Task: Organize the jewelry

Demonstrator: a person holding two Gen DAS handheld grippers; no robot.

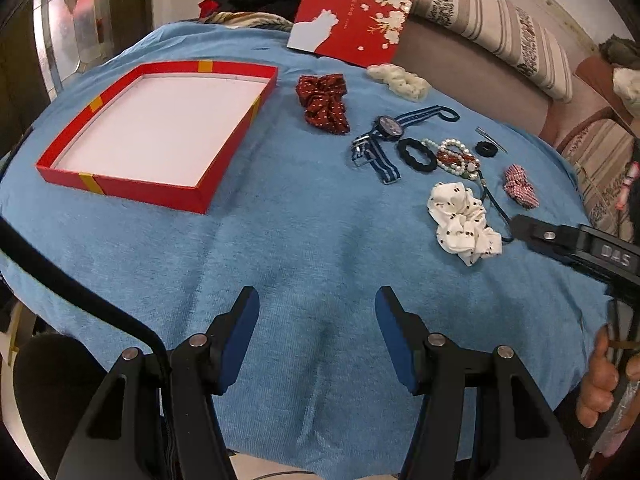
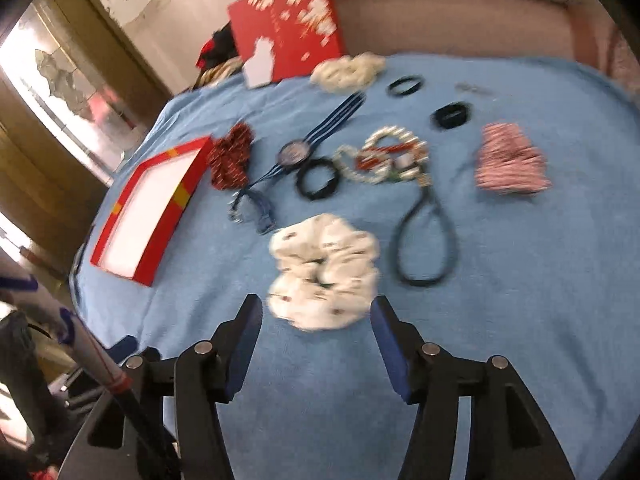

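Leftmost on the blue cloth [image 1: 280, 240] sits the box [image 1: 158, 128], a shallow red tray with nothing in it, its long axis running from the near left corner away toward the far right in the left wrist view; it looks like stiff card, light, and needs no handling. Next comes the red scrunchie [image 1: 323, 103], soft and crumpled, easy to pinch anywhere on its folds. Beside it lies the watch [image 1: 387, 127], its striped strap stretched diagonally from the near buckle end to the far right; the strap is floppy and the face hard and probably slippery, so the strap near the case seems the safer hold. A black band [image 1: 417, 154] lies just beside the beads [image 1: 456, 158], a tangle of pearl-like strands touching one another; these are likely the most delicate and may trail or snag when lifted. Nearer lies the white scrunchie [image 2: 324, 272], light and squashy, roughly round with no clear direction, and a bunched fold on its near edge would suit. The right gripper [image 2: 316, 320] hovers with its jaws spread wide just short of it, holding nothing; the view is blurred. A dark cord loop [image 2: 424, 240] lies just right of it, long axis pointing away. The left gripper [image 1: 318, 308] is likewise spread over bare cloth.
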